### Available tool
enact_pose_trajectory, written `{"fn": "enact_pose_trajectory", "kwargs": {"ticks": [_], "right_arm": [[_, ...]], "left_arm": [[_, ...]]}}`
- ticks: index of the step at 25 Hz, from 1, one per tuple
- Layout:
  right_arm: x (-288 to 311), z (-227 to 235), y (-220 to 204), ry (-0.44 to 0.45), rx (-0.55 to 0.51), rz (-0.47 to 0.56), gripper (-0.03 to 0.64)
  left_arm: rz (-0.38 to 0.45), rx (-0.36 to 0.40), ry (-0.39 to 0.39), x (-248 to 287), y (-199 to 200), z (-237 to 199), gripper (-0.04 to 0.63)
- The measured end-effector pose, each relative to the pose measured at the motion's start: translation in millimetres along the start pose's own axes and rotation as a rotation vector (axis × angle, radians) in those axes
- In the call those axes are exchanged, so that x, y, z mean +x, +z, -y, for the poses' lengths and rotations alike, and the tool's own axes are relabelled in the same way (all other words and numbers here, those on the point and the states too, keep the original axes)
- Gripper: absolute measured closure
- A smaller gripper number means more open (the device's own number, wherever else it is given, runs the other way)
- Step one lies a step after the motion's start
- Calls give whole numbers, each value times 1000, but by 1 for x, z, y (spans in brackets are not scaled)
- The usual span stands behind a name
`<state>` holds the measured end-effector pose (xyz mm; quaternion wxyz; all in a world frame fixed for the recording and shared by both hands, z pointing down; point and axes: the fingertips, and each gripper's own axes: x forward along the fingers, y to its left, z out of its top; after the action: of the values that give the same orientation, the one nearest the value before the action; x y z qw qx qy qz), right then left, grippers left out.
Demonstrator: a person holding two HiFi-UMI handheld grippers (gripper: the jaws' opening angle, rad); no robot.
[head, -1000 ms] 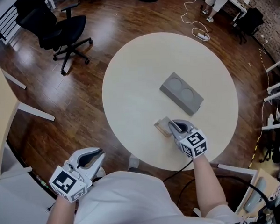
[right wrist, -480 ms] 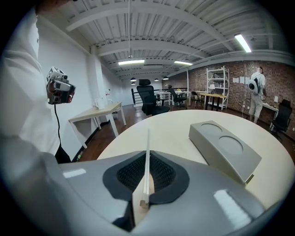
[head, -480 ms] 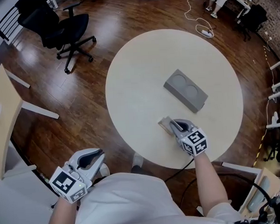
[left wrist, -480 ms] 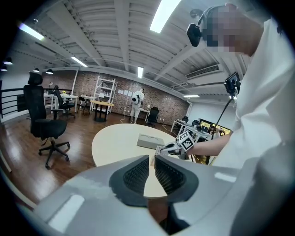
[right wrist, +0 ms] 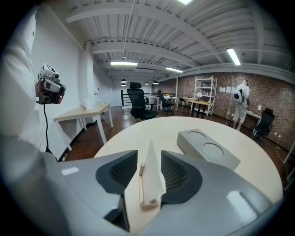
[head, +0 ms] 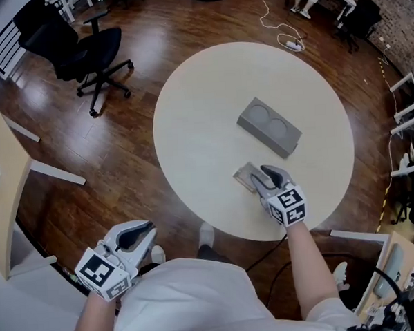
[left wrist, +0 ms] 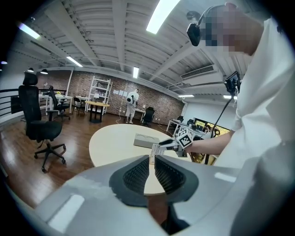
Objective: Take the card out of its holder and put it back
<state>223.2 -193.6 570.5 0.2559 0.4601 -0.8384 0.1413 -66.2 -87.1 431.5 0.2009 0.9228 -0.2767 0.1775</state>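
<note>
A white card stands upright in a small wooden holder near the front of the round table. My right gripper straddles the card. Its jaws are opening, with a gap showing on each side of the card, wider on the left. In the head view the right gripper covers part of the holder. My left gripper is held low off the table's front left edge. Its pads are almost together, with nothing between them.
A grey block with two round recesses lies on the table just beyond the holder. A black office chair stands on the wooden floor at the back left. A light desk is at the left edge. A cable with a power strip lies behind the table.
My right gripper has stayed at the holder, shifting slightly over it. The left gripper has kept its place. The head view has drifted a little.
</note>
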Motion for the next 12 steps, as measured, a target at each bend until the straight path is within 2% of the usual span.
{"fn": "enact_pose_trajectory", "kwargs": {"ticks": [4,7,12], "right_arm": [[-33,-7,6,-144,13,0,424],[-65,-29,8,-227,49,28,420],[-110,-111,0,-304,113,45,420]], "left_arm": [[9,37,-48,-17,-5,0,552],[13,60,-101,-34,-14,0,552],[17,120,-199,-70,-32,-3,552]]}}
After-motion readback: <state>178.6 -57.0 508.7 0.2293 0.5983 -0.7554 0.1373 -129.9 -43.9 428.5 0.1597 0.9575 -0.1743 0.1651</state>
